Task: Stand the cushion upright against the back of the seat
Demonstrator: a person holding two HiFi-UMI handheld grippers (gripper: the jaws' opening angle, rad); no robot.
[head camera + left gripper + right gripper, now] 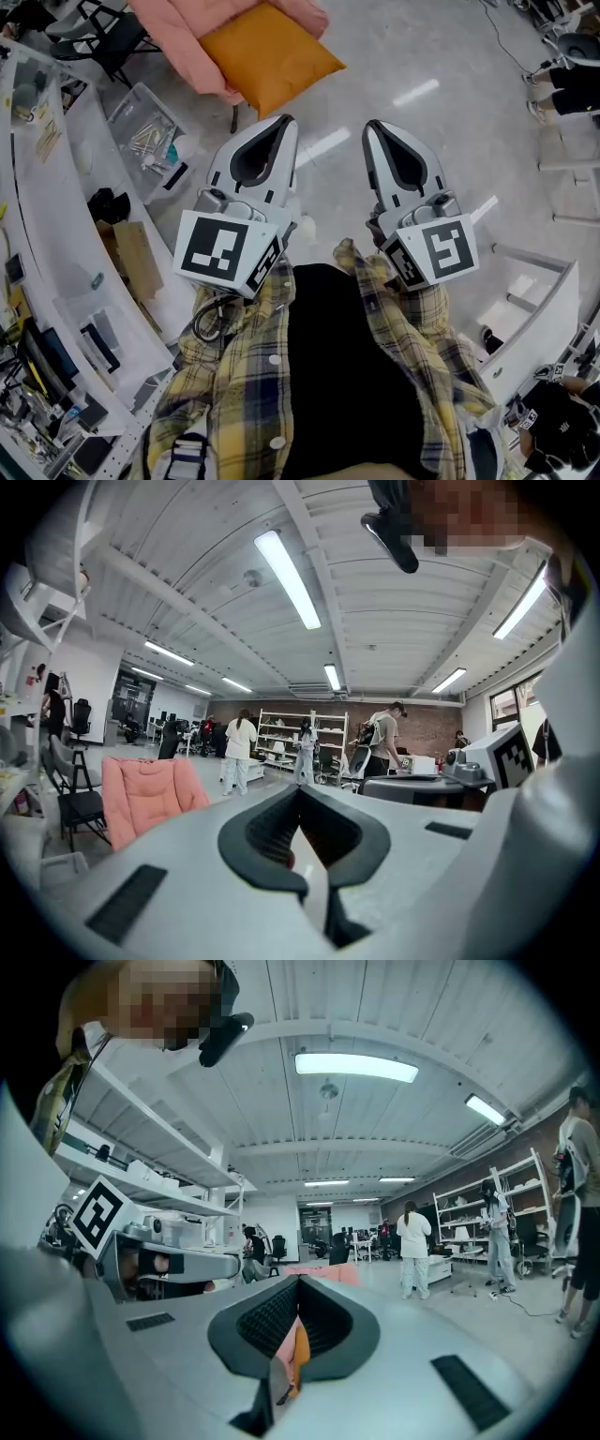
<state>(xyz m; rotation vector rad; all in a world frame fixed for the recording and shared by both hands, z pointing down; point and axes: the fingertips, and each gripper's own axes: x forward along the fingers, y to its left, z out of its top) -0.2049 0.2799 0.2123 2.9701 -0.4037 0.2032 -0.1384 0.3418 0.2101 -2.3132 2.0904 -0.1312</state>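
Note:
An orange cushion (267, 56) lies flat on the seat of a pink padded chair (178, 33) at the top of the head view. My left gripper (286, 120) and right gripper (373, 125) are held side by side in front of the person, both shut and empty, with their tips a short way from the cushion. In the left gripper view the pink chair (145, 794) stands to the left beyond the closed jaws. In the right gripper view a sliver of the orange cushion (300, 1354) shows through the slot behind the closed jaws.
A clear bin of hardware (150, 136) sits on the floor left of the chair, beside white shelving (56, 216). A black folding chair (108, 37) stands at the top left. A white table (544, 319) is at the right. People (239, 752) stand far off.

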